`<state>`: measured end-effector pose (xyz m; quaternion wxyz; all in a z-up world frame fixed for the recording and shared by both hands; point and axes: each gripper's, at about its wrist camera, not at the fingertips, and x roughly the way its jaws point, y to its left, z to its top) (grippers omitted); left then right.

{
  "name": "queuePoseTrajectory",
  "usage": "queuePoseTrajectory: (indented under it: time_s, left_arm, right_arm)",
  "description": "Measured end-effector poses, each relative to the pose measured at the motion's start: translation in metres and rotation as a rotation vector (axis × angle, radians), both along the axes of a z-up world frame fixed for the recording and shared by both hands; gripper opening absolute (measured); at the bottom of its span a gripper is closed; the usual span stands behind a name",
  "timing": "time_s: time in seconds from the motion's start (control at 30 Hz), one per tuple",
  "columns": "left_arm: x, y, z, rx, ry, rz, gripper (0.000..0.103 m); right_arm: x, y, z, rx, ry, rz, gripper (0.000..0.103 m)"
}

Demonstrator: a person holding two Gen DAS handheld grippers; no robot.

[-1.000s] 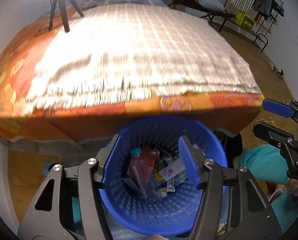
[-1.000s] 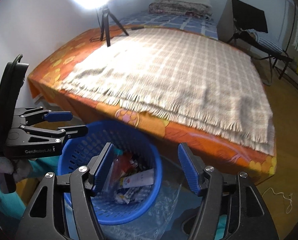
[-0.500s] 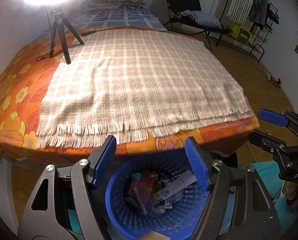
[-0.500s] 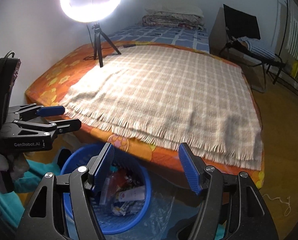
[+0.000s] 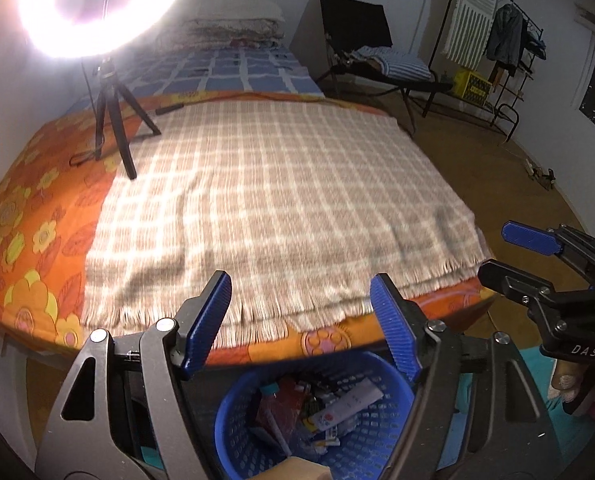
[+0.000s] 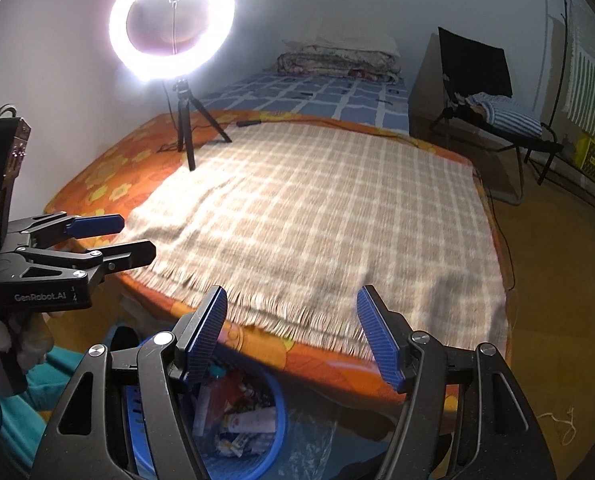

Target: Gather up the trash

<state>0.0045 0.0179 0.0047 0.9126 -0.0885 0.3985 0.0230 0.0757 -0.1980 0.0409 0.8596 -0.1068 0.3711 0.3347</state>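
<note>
A blue mesh basket (image 5: 361,438) stands on the floor at the foot of the bed, holding several pieces of trash, among them a white tube (image 5: 347,400) and a red wrapper (image 5: 277,408). It also shows in the right wrist view (image 6: 279,416). My left gripper (image 5: 301,320) is open and empty, above the basket and facing the bed. My right gripper (image 6: 293,332) is open and empty, to the right of the left one. The right gripper shows in the left wrist view (image 5: 509,252), and the left gripper in the right wrist view (image 6: 133,236).
A bed with a beige checked blanket (image 5: 281,208) over an orange flowered sheet (image 5: 37,240) fills the view ahead. A ring light on a tripod (image 6: 173,20) stands on the bed's far left. A black chair (image 5: 377,60) and a clothes rack (image 5: 493,40) stand at right. Clear plastic (image 6: 317,440) lies beside the basket.
Both grippers have risen and tilted up from the basket toward the bed. The basket has dropped lower in both views and the ring light has come into view.
</note>
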Motion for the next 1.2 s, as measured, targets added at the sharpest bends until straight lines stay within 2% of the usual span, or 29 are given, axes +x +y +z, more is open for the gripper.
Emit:
queuePoseTrajectory:
  time_s: [0.07,0.33,0.57,0.7,1.2]
  left_arm:
    - [0.002,-0.002,0.002,0.005,-0.014,-0.001,0.080]
    - [0.004,-0.007,0.002,0.024,-0.023,0.002,0.082]
    - [0.002,-0.008,-0.002,0.043,-0.012,0.029,0.098]
    - [0.002,-0.008,-0.004,0.050,0.000,0.033,0.098]
    - [0.002,-0.005,-0.009,0.049,0.027,0.057,0.098]
  right_arm:
    - [0.002,-0.001,0.001,0.008,-0.008,-0.011,0.067]
    - [0.010,-0.005,-0.002,0.023,0.016,-0.025,0.071]
    - [0.010,-0.006,0.000,0.030,0.003,-0.037,0.072]
    - [0.010,-0.006,-0.002,0.027,0.008,-0.041,0.075]
    - [0.010,-0.007,-0.006,0.010,0.000,-0.053,0.076]
